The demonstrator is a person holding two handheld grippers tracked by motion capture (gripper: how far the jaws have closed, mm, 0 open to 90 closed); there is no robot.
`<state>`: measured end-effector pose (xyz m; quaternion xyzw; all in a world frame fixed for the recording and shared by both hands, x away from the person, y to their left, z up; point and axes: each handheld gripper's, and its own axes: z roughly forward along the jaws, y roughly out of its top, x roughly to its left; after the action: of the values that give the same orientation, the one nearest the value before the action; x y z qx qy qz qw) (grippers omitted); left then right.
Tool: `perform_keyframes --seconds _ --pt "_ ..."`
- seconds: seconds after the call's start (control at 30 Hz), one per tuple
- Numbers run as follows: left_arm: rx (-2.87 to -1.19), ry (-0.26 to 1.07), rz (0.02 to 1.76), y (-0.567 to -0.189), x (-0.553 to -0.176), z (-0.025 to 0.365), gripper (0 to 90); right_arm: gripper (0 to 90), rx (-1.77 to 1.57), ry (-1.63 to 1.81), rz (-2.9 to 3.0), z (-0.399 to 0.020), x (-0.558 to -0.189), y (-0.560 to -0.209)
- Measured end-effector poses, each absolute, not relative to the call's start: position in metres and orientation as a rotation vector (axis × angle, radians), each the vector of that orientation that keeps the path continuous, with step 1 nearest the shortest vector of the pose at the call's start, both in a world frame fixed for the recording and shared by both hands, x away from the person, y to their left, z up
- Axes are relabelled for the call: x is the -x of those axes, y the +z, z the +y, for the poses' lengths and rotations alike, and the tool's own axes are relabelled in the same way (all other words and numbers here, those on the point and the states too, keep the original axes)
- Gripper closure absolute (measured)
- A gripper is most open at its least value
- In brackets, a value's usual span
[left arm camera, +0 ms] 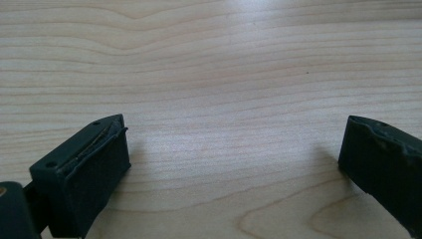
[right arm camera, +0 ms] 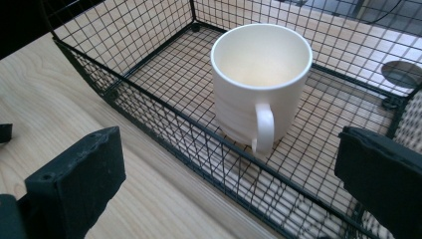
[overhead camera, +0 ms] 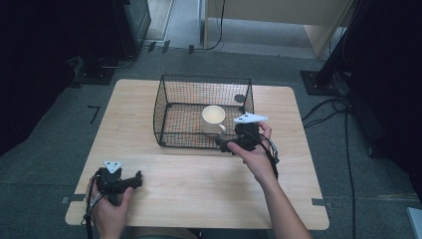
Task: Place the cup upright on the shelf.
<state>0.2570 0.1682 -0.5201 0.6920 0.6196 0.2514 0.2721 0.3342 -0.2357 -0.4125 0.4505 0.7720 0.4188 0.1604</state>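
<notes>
The right gripper [overhead camera: 238, 141] hangs at the near wall of the wire basket [overhead camera: 164, 107], jaws spread wide with nothing between them; it looks lined up on the mug [overhead camera: 213, 119], likely for a reach over the low front wall. The mug stands upright inside the basket, toward its right side, handle turned to the near wall and the gripper; cream, smooth-glazed, cylindrical, empty so far as the right gripper view tells. The basket is black square mesh, sitting toward the far edge of the table [overhead camera: 199, 189], a pale wood-grain top; the left gripper [overhead camera: 130, 180] rests low by the near left corner, jaws wide apart over bare wood, seemingly waiting.
</notes>
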Motion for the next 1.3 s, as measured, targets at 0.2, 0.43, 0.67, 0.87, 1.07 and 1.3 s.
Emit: perform_keyframes --seconds 0.2,0.43,0.67,0.87,1.07,1.3 --pt "-1.863 0.678 1.668 -0.520 -0.257 0.168 0.0 0.0 -1.304 1.237 2.164 -0.249 -0.315 -0.408" --pt "-1.862 0.675 1.669 -0.520 -0.257 0.168 0.0 0.0 -1.309 1.243 2.132 -0.270 -0.294 -0.407" --pt "-1.868 0.675 1.668 -0.520 -0.257 0.168 0.0 0.0 -1.336 1.230 2.106 -0.293 -0.277 -0.416" --pt "-1.869 0.675 1.668 -0.520 -0.257 0.168 0.0 0.0 -1.382 1.219 2.071 -0.312 -0.267 -0.424" --pt "-1.868 0.675 1.668 -0.520 -0.257 0.168 0.0 0.0 -1.425 1.208 2.046 -0.328 -0.259 -0.436" --pt "-1.868 0.675 1.667 -0.520 -0.257 0.168 0.0 0.0 -1.479 1.187 2.026 -0.346 -0.247 -0.455"
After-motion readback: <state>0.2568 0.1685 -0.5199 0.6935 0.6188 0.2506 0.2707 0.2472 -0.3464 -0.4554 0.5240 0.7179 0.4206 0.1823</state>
